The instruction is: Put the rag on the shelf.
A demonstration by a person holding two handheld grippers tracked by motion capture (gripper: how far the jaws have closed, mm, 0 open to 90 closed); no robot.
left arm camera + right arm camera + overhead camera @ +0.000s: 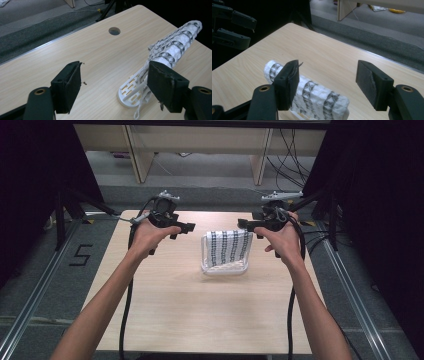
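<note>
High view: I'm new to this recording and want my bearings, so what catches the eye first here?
A white cloth with black patterned stripes draped over a small white slotted basket stands out near the middle of the pale wooden table. The left gripper and the right gripper hover on either side of it, jaws open, neither touching it. A round hole in the tabletop shows in the left gripper view.

Dim, soft overhead light, faint shadows, dark surrounds, slightly blurred, grainy pictures throughout.
</note>
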